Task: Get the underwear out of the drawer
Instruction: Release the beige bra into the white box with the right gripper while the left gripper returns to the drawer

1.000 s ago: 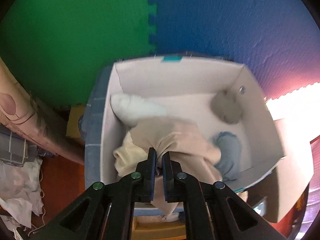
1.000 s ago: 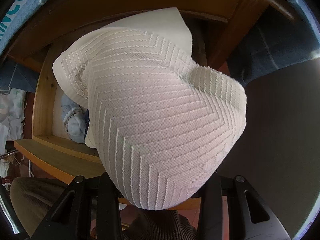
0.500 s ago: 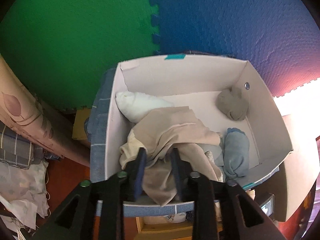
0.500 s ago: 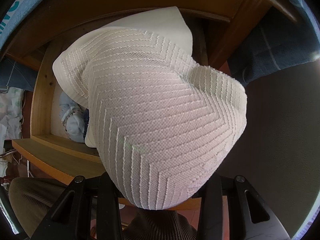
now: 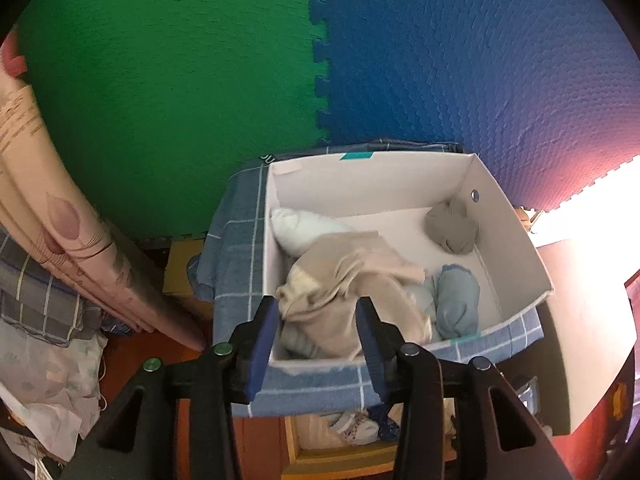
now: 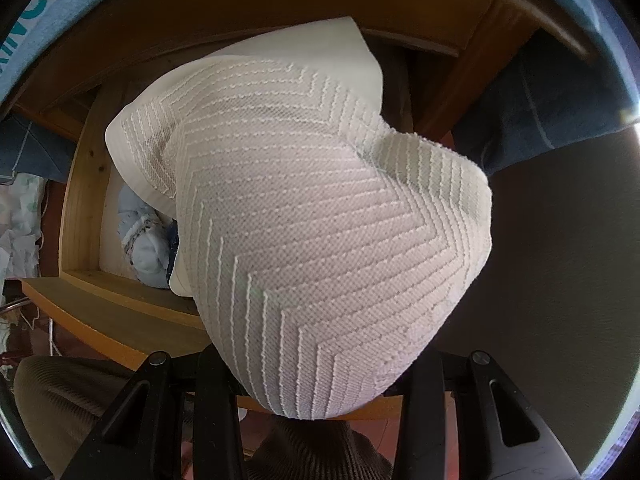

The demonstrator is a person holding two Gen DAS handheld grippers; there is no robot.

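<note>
White knitted underwear [image 6: 320, 220], ribbed in raised nested chevrons over a fine mesh, with a smooth plain band folded at the top edge, bunched and draped right in front of the right wrist camera. Hanging above the open light wooden drawer [image 6: 80, 208], clear of it, and filling most of that view. Spilling down over the right gripper [image 6: 316, 364], with both tips buried under the cloth; cannot tell whether those fingers pinch the fabric or stand apart beneath it. Lower hem cut off behind the black gripper frame. Inside the drawer, only a pale blue rolled garment [image 6: 144, 248] peeking out at the left, the rest of the compartment hidden behind the white knit. Brown ribbed fabric [image 6: 52, 400] along the bottom edge, too cropped to identify. Over on the other side, left gripper [image 5: 316, 320] with blue-edged fingers [image 5: 262, 336] spread wide and gripping nothing, poised above the near wall of a white cardboard box [image 5: 360, 184] wrapped in blue checked cloth [image 5: 236, 248]. Within the box: a crumpled beige garment [image 5: 352, 276] lying loose at the near side, a white roll [image 5: 300, 228] against the left wall, a grey bundle [image 5: 452, 228] in the far right corner, and a light blue roll [image 5: 456, 300] just beside the beige one. Behind the box, green foam mat [image 5: 160, 100] joined to blue foam mat [image 5: 480, 60] by a toothed seam. Right rim of that view washed out by glare.
</note>
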